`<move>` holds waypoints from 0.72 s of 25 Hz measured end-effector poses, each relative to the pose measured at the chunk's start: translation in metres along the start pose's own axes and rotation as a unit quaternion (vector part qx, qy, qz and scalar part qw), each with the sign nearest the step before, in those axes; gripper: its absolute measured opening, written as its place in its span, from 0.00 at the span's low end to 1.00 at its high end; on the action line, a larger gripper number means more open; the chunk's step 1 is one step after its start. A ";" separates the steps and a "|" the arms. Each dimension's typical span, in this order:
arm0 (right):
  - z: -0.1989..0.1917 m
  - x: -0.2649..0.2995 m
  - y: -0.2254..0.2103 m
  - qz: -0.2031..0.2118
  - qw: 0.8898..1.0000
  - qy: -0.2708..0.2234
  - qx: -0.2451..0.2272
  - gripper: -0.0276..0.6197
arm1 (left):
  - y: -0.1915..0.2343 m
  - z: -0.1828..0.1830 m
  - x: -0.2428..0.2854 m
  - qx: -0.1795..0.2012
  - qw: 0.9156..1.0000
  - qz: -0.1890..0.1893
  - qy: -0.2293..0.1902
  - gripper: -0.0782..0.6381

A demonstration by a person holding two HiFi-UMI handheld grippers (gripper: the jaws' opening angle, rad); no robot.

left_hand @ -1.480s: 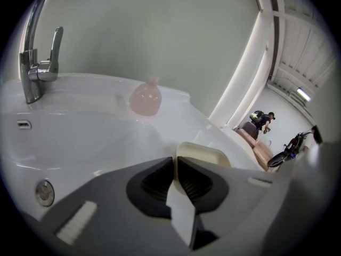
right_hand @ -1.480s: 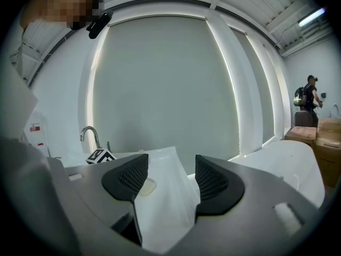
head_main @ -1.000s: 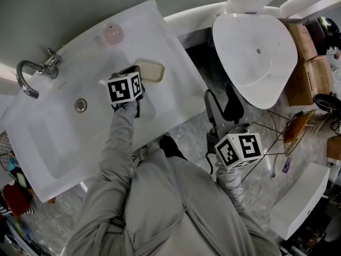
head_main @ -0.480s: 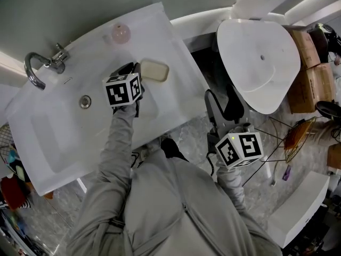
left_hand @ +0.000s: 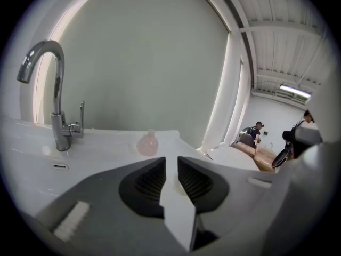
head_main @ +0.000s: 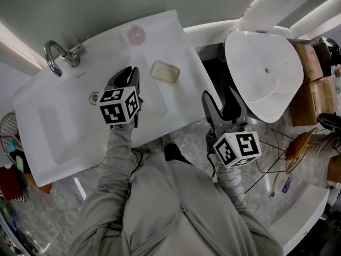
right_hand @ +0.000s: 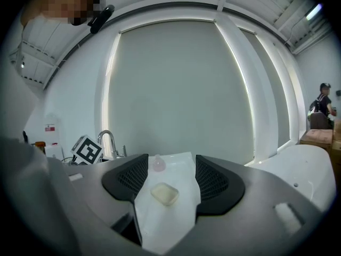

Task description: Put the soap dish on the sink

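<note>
Below the head camera lies one sink (head_main: 58,137), with one white tub (head_main: 266,73) at its 3 o'clock. Two grippers show. Left gripper (head_main: 127,74) hangs over the sink, jaws a narrow gap apart and empty. Right gripper (head_main: 218,96) is off the sink's edge, jaws wide apart and empty. One tap (head_main: 55,57) stands at the sink's 11 o'clock and one pink bottle (head_main: 136,34) at 1. One soap dish (head_main: 165,72) rests on the sink's ledge, at the left gripper's 2 o'clock. Half a second ago that gripper sat against the dish; now they are apart.
</note>
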State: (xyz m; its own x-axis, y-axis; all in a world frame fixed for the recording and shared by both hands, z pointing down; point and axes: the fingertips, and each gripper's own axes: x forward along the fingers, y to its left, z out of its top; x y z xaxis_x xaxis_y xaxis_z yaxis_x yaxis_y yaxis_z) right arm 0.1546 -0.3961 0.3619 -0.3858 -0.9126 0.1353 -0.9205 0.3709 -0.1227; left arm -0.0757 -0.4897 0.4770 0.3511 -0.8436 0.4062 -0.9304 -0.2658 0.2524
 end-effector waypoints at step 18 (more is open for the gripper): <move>0.006 0.005 0.077 0.065 0.998 -0.015 -0.004 0.45 | 0.002 0.045 -0.168 0.076 0.987 0.002 -0.140 0.23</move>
State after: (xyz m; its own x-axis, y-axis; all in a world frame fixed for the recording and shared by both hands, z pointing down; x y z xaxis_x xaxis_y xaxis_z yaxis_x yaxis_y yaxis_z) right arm 0.0822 -0.3730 0.3470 -0.5006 -0.8611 0.0887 -0.8630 0.4882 -0.1301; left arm -0.1412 -0.3697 0.3695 0.3241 -0.9351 0.1434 -0.9444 -0.3108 0.1078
